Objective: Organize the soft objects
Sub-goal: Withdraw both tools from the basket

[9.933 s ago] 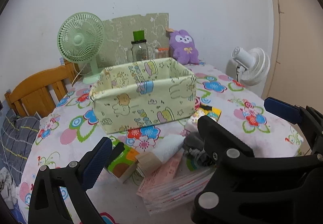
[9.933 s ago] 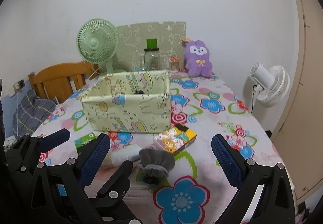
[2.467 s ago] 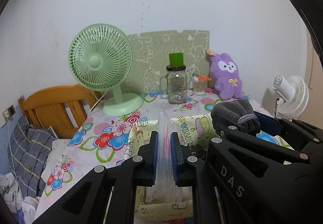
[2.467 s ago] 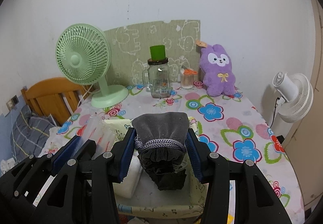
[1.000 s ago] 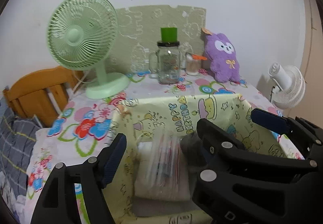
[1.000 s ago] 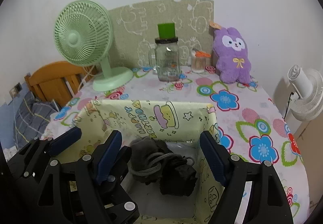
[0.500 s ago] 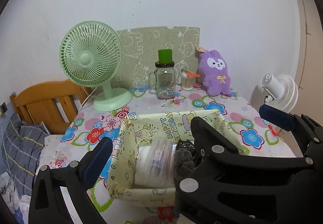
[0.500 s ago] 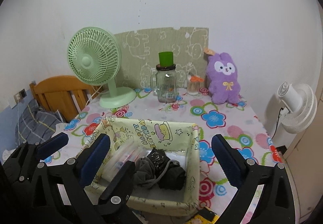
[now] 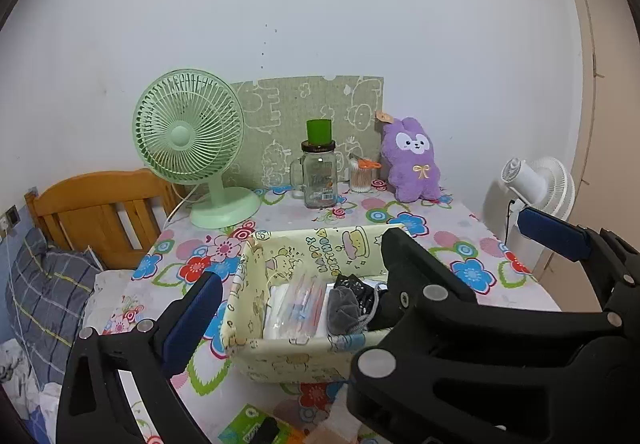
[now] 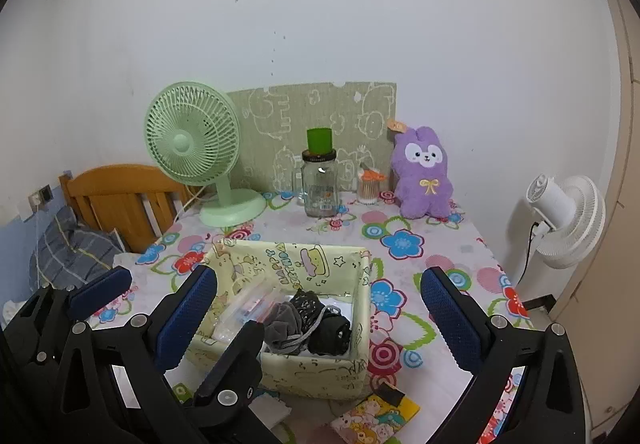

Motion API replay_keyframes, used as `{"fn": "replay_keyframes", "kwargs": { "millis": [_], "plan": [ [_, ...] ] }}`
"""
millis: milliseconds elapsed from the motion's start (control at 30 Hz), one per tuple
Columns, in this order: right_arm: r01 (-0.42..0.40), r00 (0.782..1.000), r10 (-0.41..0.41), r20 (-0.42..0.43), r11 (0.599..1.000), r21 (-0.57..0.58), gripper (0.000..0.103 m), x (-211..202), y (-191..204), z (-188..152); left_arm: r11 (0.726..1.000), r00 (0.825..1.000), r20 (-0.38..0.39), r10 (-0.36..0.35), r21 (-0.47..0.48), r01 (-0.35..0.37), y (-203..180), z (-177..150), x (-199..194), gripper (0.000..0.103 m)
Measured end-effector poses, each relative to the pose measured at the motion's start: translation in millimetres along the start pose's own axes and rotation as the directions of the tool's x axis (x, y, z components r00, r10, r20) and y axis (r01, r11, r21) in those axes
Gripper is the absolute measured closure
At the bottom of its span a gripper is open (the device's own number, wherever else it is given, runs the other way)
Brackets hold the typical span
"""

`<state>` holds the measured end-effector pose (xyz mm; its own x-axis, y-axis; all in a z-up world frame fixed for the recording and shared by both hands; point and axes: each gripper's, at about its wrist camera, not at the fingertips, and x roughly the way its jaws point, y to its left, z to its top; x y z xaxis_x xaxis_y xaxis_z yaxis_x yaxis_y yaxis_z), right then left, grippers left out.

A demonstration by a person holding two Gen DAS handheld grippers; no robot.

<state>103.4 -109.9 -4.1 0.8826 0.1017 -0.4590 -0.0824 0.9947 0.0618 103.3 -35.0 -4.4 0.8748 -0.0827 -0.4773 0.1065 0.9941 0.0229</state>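
**Soft goods in the box, both grippers empty**

Flowered, glossy cloth covers the worktop. Mid-table sits the square cartoon-print fabric box, floppy-walled. Inside, a crinkly clear plastic packet lies left, touching a grey drawstring pouch beside a black bundle. Behind stand a ribbed green fan, glass jar and fuzzy purple bunny plush. Left gripper and right gripper: jaws wide apart, holding nothing.
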Motion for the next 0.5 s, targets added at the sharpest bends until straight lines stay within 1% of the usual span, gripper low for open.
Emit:
{"fn": "replay_keyframes", "kwargs": {
  "millis": [133,333,500],
  "plan": [
    [-0.008,1.000,0.008,0.002,1.000,-0.010,0.000,-11,0,-2,1.000,1.000,0.015,0.002,0.008,-0.002,-3,-3,-13,0.000],
    [0.012,0.999,-0.012,0.037,1.000,0.004,0.000,-31,0,-11,1.000,0.999,0.033,0.000,0.019,0.000,-8,-9,-28,0.000],
    [-0.012,1.000,0.012,0.026,1.000,0.017,0.000,-40,-1,-20,1.000,0.998,0.056,-0.010,0.022,0.008,-10,-17,-39,0.000]
  ]
}}
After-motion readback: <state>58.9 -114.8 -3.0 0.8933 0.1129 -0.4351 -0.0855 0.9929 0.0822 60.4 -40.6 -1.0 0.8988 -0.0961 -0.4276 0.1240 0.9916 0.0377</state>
